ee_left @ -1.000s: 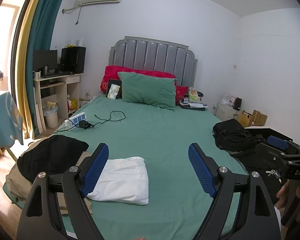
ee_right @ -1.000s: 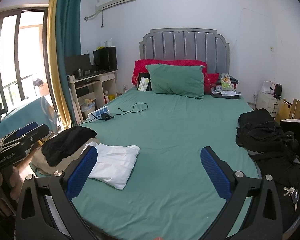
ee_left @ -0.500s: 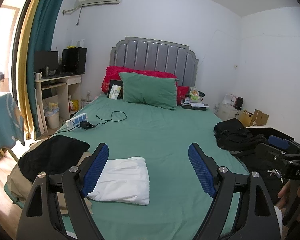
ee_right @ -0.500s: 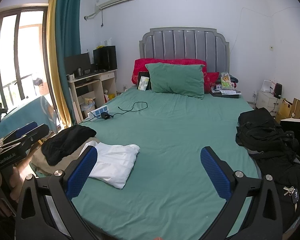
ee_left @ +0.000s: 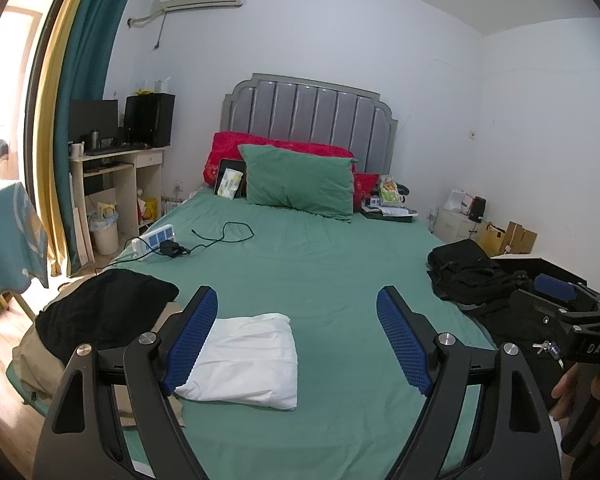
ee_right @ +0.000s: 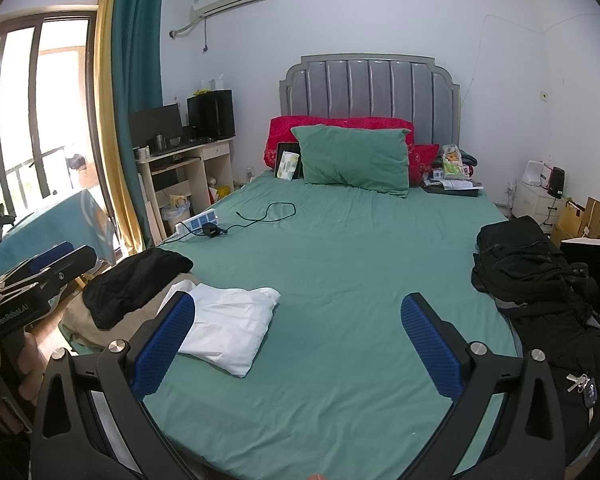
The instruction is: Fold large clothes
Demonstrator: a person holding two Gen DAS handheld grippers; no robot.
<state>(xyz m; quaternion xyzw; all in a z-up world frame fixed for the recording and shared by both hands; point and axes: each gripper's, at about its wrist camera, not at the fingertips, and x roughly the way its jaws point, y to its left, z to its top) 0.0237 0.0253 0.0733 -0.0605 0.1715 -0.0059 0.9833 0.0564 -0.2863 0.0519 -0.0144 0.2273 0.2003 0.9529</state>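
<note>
White cloth, already folded into a neat rectangle, lay on the green bed near its foot, toward the window side: the white garment. Just beside it, at the bed's corner, a black garment was heaped loosely over a tan one, both unfolded. On the opposite edge sat a black backpack with keys nearby.

Both tongs hovered above the foot of the bed, holding nothing. The left tongs were spread wide, and so were the right tongs.

The black garment looked soft, light and limp, likely to sag and bunch when lifted, so one pinch would probably leave it dangling in a clump. A sensible hold would be two points along one edge, at the shoulders or the hem corners, one per tongs, so it could be spread flat on the bare sheet. Thin fabric may slip from a shallow grip.
</note>
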